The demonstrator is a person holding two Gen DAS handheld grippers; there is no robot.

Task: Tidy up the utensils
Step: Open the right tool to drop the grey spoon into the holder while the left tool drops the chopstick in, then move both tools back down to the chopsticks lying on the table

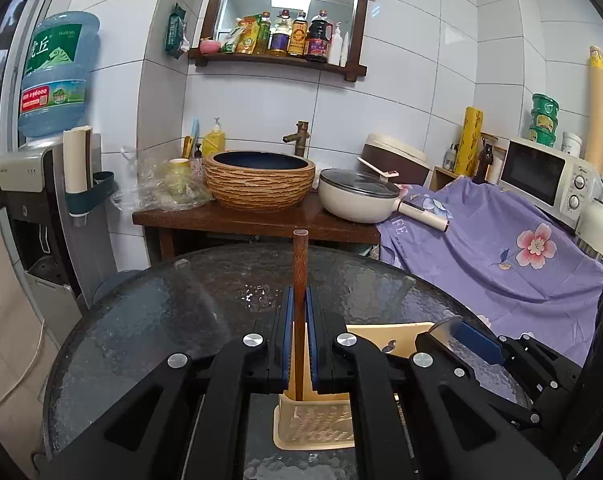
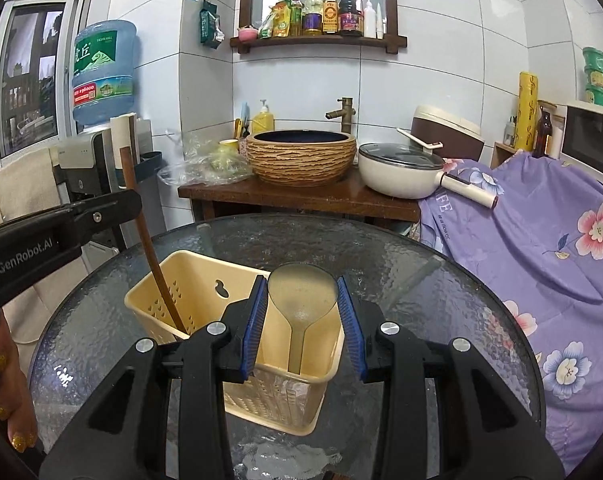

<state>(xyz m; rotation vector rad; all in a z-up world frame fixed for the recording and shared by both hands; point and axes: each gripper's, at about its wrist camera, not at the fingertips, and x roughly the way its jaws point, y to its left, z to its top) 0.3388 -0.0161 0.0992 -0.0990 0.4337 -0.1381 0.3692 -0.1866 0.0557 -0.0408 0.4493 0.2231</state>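
Two tongs (image 1: 300,300) (image 2: 302,292), each gripping utensils.

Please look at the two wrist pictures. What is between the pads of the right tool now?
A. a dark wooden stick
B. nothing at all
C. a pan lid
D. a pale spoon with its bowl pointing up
D: in the right wrist view the right tool has the pale spoon between its blue pads, bowl up, handle down in the cream basket.

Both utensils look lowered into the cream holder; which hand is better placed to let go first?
Probably the right. Its tongs hold the spoon upright, handle well down in the holder. The left tongs grip a wooden stick that leans against the holder's wall.
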